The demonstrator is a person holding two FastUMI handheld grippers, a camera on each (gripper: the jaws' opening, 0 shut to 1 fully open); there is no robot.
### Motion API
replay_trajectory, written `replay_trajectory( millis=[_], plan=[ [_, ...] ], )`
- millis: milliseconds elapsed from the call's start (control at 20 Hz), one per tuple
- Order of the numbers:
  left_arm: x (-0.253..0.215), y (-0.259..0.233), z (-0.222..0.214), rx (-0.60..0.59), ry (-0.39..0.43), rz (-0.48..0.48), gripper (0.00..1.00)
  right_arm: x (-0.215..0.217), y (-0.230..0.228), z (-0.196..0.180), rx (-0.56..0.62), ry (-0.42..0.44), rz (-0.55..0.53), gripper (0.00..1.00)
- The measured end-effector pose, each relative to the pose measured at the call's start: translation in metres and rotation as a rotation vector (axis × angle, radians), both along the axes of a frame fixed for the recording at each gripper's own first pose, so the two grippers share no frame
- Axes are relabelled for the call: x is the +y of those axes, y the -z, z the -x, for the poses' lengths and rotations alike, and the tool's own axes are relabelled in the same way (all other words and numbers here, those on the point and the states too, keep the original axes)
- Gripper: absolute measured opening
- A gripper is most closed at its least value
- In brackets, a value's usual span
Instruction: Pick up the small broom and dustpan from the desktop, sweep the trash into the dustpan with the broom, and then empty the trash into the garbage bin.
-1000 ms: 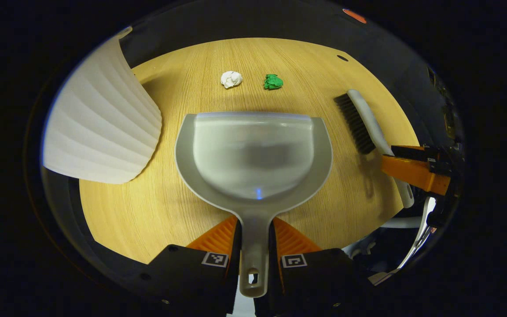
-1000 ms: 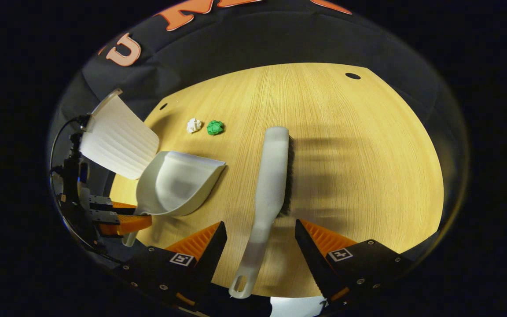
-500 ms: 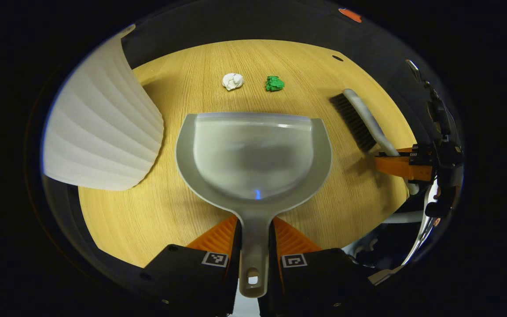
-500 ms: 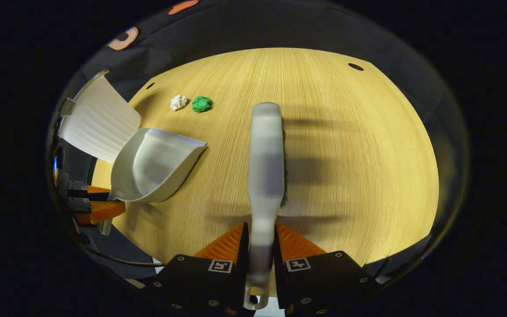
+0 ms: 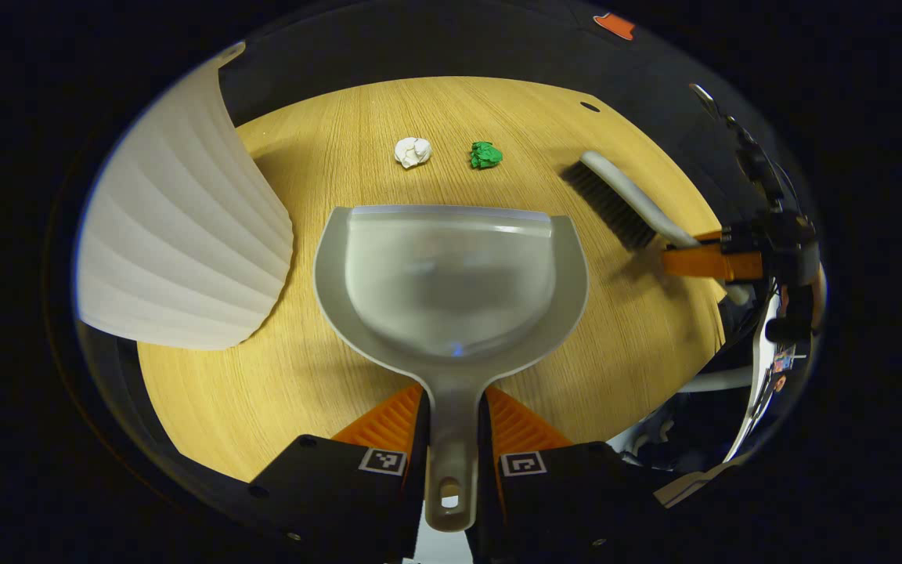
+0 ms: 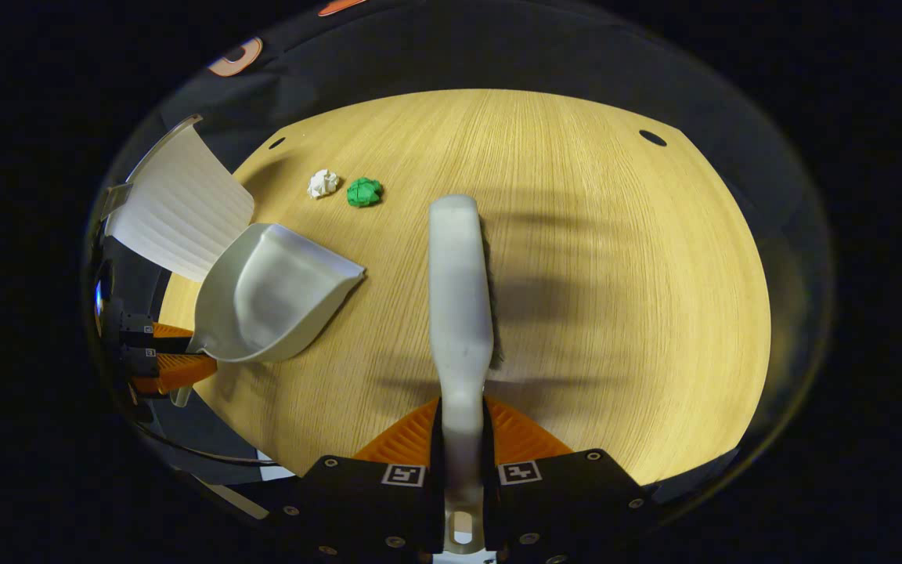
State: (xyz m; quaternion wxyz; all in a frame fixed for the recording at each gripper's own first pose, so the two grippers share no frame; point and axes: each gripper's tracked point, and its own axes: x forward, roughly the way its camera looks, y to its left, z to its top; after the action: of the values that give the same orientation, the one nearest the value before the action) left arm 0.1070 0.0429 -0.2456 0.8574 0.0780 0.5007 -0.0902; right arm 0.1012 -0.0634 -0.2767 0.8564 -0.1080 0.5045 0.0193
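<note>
Both tongs were clamped by this moment. My right gripper [image 6: 463, 439] had been spread wide around the broom [image 6: 459, 290] a second before; half a second ago its fingers had come together on the handle, and now they pressed it from both sides, with the brush head pointing away over the desk [image 6: 615, 313]. From the left gripper view I could see that broom [image 5: 623, 207] raised at a slant near the desk's right edge, its bristles apparently off the wood, though I could not be sure of the gap. My left gripper [image 5: 451, 439] had kept its fingers closed on the dustpan [image 5: 451, 274] handle throughout, and the pan had barely shifted, its open lip facing the trash.

So the pickup part looked done to me: both tools were in hand. Two paper wads, a white one [image 5: 413, 152] and a green one [image 5: 485, 154], lay close together just beyond the dustpan's lip, untouched. A ribbed white garbage bin [image 5: 185, 243] stood just beside the pan on its left. I judged the next job was bringing the broom round behind the wads to push them toward the pan.
</note>
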Motion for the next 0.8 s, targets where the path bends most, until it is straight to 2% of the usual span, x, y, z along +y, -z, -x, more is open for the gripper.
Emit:
replay_trajectory(
  millis=[250,550,700,800],
  plan=[
    [0.01,0.0,-0.003,-0.012,0.036,-0.012,0.3,0.015,-0.021,-0.065,-0.054,-0.084,0.034,0.18],
    [0.019,0.001,-0.003,-0.01,0.106,-0.02,0.29,0.057,-0.021,-0.154,-0.082,-0.236,0.048,0.18],
    [0.022,0.0,-0.008,-0.013,0.134,-0.022,0.3,0.082,-0.013,-0.185,-0.074,-0.325,0.04,0.18],
    [0.026,0.0,-0.007,-0.011,0.145,-0.026,0.29,0.097,-0.008,-0.189,-0.056,-0.388,0.011,0.18]
  ],
)
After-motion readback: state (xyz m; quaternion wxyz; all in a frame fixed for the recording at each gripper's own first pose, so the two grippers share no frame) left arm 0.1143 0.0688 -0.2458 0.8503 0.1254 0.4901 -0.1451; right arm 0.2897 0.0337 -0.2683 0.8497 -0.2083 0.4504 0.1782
